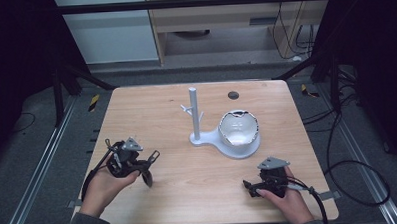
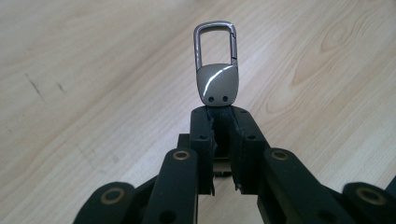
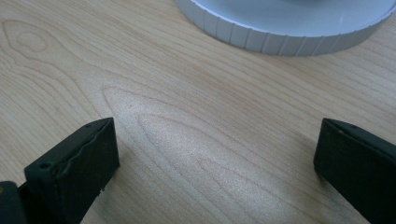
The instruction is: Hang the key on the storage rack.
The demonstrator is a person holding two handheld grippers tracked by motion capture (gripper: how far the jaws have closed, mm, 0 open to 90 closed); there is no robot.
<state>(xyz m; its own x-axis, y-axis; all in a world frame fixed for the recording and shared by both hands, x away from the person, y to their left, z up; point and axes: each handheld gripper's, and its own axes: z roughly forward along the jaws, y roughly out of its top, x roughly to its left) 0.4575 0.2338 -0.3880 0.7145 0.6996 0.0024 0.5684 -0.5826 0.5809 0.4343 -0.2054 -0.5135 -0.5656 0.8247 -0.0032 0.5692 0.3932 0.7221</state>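
Jaws clamped tight on the left gripper [image 2: 219,140], pinching the dark strap of a keychain [image 2: 217,70] so its grey metal clasp stands clear ahead of the tips, free to be hooked onto something. That hand sits near the table's [image 1: 154,203] left edge, towards the front. Over by the front right corner, the right gripper [image 3: 215,158] rests low with its jaws spread wide and nothing between them, looking like it is on standby. Between the two, nearer the middle, stands the white holder [image 1: 207,134]: an upright post with small pegs and a round dish at its base, the likely home for that clasp. No brand or lettering is readable anywhere.
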